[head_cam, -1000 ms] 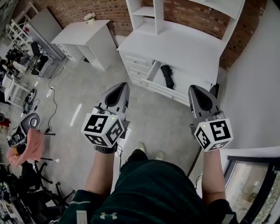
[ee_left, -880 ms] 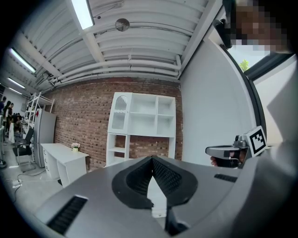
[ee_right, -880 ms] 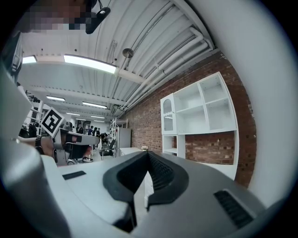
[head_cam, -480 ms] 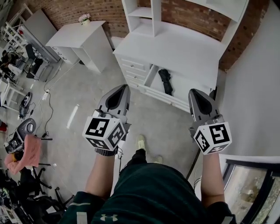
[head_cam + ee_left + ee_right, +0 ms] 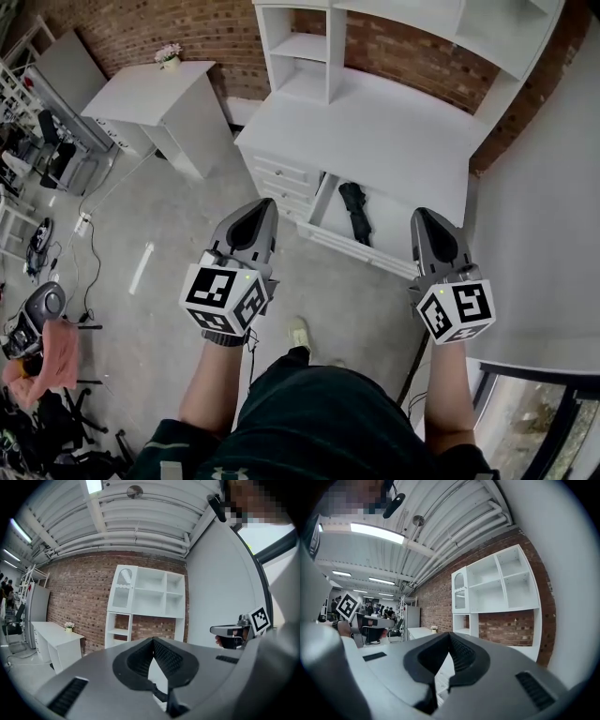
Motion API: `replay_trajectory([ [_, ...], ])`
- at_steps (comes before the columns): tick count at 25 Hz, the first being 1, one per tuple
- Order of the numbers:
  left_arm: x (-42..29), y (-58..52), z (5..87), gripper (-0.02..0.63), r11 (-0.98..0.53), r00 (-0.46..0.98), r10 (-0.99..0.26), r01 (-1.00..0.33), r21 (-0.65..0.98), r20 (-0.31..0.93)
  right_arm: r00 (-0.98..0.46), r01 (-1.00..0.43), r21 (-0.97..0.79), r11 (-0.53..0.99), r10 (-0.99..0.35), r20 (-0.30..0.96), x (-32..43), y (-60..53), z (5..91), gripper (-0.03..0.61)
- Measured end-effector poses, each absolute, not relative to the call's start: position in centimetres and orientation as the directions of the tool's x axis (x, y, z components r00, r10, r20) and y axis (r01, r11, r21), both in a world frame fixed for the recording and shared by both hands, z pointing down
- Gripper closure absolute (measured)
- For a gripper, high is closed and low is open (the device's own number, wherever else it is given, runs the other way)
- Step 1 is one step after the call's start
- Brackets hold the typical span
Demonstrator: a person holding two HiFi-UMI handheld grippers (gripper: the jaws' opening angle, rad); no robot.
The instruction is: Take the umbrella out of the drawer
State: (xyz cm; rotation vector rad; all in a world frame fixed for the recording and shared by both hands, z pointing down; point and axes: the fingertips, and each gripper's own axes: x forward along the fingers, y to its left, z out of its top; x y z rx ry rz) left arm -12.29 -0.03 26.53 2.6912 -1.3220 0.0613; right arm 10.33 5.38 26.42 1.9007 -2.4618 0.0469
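Observation:
A folded black umbrella (image 5: pixel 356 212) lies in the open top drawer (image 5: pixel 405 197) of the white desk (image 5: pixel 375 131), ahead of me in the head view. My left gripper (image 5: pixel 264 205) is held out in front at the lower left of the drawer, jaws shut and empty. My right gripper (image 5: pixel 422 217) is out at the drawer's right end, also shut with nothing between its pads. Both are short of the drawer and apart from the umbrella. In the left gripper view the shut jaws (image 5: pixel 152 641) face the white shelf unit (image 5: pixel 147 609); the right gripper (image 5: pixel 450 637) faces it too.
Closed small drawers (image 5: pixel 277 176) sit left of the open one. A second white desk (image 5: pixel 155 89) with a flower pot (image 5: pixel 169 52) stands at the left. A brick wall (image 5: pixel 412 56) is behind, a white wall (image 5: pixel 544 253) at the right. Chairs, cables and clutter (image 5: pixel 37 319) cover the floor far left.
Both grippers and I have moved forward toward the desk; the open drawer with the umbrella is now closer and lower in the head view. Jaws stayed shut.

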Motion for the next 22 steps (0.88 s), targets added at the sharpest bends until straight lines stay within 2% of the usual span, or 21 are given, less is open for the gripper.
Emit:
replay_trajectory([
  [9,-13.0,-8.9,28.6,0.607,-0.669,0.681,-0.724,-0.733,0.126,0.115,-0.188,-0.982,-0.033,0.185,-0.977,0.102,8.2,-1.9,28.8,0.575],
  [22,-9.7,-13.9,35.0,0.607,-0.707,0.738,-0.646,-0.675,0.211,0.197,-0.173,-0.985,-0.041,0.168,-0.96,0.22,8.7,-7.7,34.7,0.574],
])
